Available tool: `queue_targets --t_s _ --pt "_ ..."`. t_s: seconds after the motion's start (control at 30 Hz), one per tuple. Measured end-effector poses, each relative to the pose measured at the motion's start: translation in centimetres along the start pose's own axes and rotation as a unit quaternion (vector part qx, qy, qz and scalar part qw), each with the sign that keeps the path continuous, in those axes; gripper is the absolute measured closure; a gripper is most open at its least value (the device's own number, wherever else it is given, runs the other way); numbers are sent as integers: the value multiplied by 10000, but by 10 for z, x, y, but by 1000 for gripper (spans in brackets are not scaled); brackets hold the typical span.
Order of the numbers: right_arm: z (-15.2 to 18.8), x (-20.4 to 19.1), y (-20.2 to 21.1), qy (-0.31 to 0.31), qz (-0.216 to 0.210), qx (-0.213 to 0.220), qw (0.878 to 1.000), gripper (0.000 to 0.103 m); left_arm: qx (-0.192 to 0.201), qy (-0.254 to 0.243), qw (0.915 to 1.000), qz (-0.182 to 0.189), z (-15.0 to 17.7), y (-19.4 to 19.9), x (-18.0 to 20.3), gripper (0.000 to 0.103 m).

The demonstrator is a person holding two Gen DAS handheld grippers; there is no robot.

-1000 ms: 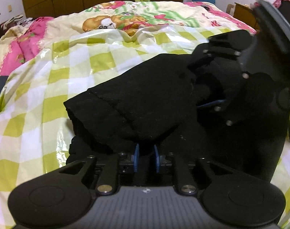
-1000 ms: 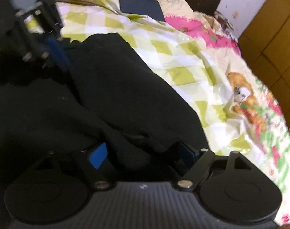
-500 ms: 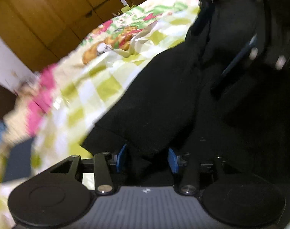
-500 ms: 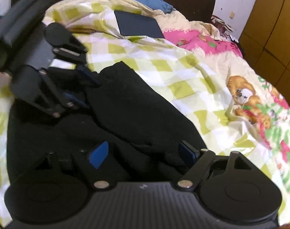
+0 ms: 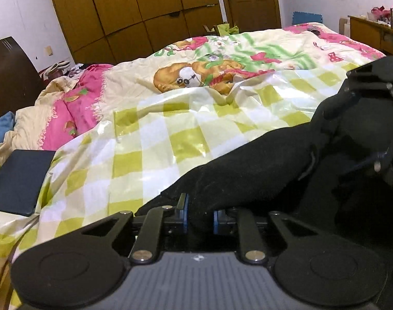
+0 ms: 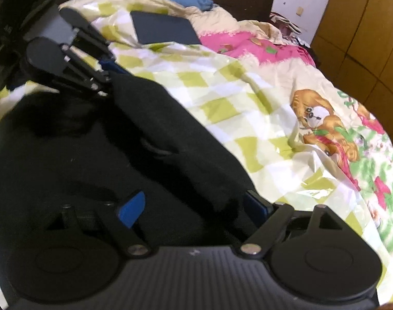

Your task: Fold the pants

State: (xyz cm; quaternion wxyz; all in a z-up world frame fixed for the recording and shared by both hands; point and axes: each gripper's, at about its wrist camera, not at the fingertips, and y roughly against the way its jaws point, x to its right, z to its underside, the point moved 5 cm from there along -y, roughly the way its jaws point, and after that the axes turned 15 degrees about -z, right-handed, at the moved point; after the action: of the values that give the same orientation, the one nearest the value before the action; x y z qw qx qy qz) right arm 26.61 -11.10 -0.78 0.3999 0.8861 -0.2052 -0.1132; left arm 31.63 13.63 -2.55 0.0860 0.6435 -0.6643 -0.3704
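- Black fabric pants (image 5: pixel 248 165) bunched on glossy yellow-green checked plastic sheet (image 5: pixel 150 149) spread over bed, toward its near edge.
- Left gripper (image 5: pixel 198 213): jaws closing, blue pads pinching fold of pants.
- Right gripper (image 6: pixel 191 206): jaws wide, opening; pants between, pads not pressing.
- Dark flat rectangular pad (image 6: pixel 163 27) near headboard edge.

Your pants (image 5: pixel 248 165) lie on the checked sheet (image 5: pixel 155 155); the quilt (image 5: pixel 248 51) lies beyond, a flat pad (image 5: pixel 18 180) far left.
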Motion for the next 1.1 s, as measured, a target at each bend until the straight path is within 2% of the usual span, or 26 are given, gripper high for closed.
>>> queue_targets --t_s 0.1,0.23,0.3,0.33,0.4,0.43,0.47,0.57,0.7,0.83,0.93,1.1 --pt "-6 10 9 59 57 194 9998 18 -14 -12 10000 47 0 1 1 69" --pt "-3 13 -26 312 -10 -502 9983 17 -55 82 9999 37 -3 -1 -2 69" --pt "5 12 -44 569 362 -707 9952 17 -55 71 9999 46 -4 1 -2 69" --pt "7 17 -47 414 481 -648 9959 19 -48 34 10000 40 -4 1 -1 69" --pt "4 33 -42 -483 306 -396 9976 44 -56 0 10000 43 -3 0 0 69" --pt "2 40 -37 -893 198 -266 9955 65 -70 12 10000 51 -4 -1 -1 69" --pt "-2 48 -30 -1219 147 -119 9924 76 -71 30 10000 42 -4 -2 -2 69" --pt "-23 52 -7 -1504 192 161 9883 87 -5 124 9999 -11 -9 -2 -7 69" --pt "-53 25 29 -1199 51 529 9914 88 138 301 9993 -162 -11 14 -27 69" --pt "-60 -21 49 -958 -241 633 9931 88 242 401 9985 -267 2 44 -46 69" --pt "-50 -58 46 -955 -407 567 9930 88 242 487 9981 -279 19 65 -53 69" --pt "-14 -115 32 -1117 -712 498 9899 87 9 633 9976 -295 60 90 -53 69"
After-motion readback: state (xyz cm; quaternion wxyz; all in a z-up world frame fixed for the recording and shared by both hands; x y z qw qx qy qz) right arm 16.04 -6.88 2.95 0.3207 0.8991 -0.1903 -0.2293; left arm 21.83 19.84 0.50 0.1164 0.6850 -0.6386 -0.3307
